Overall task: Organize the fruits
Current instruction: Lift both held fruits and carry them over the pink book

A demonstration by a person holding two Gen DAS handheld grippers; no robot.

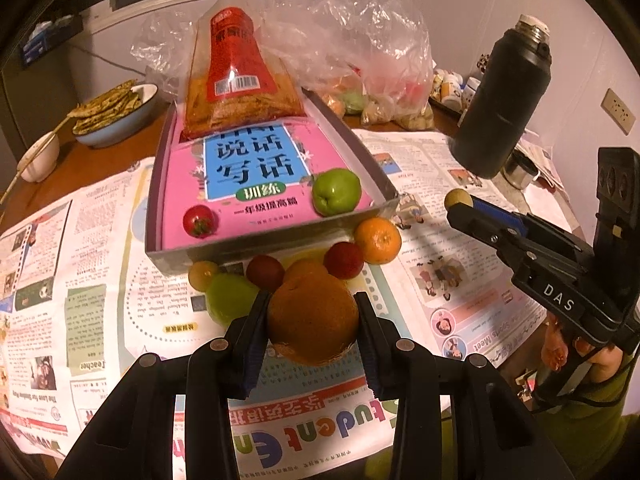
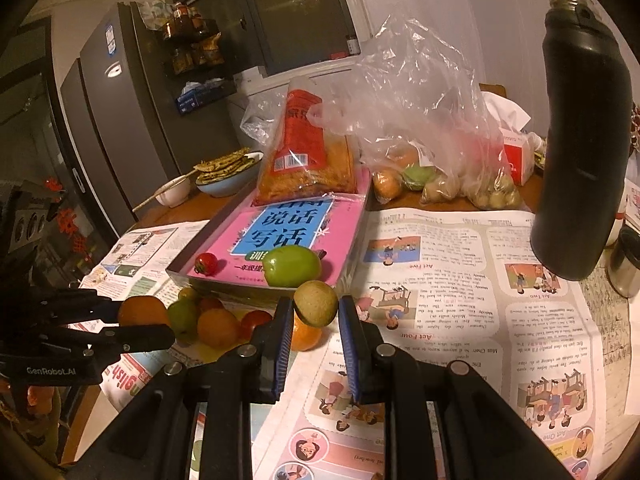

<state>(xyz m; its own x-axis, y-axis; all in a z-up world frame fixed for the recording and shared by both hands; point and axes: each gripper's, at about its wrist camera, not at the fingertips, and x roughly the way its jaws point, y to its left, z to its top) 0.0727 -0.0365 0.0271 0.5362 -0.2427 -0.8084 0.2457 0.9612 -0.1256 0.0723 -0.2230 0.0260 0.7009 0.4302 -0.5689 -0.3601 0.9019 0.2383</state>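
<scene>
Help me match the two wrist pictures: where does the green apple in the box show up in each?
Left wrist: green apple, right of centre, at the box's near right corner.
Right wrist: green apple, centre, just beyond the gripper fingers.
Shared landmark: the pink book it rests on.

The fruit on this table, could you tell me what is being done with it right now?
A person is sorting fruit with two handheld grippers. The left gripper is clamped on an orange, and the right gripper pinches a small round yellowish fruit. A green fruit and a small tomato already lie in the shallow box on a pink book; other fruits wait on the newspaper.
</scene>
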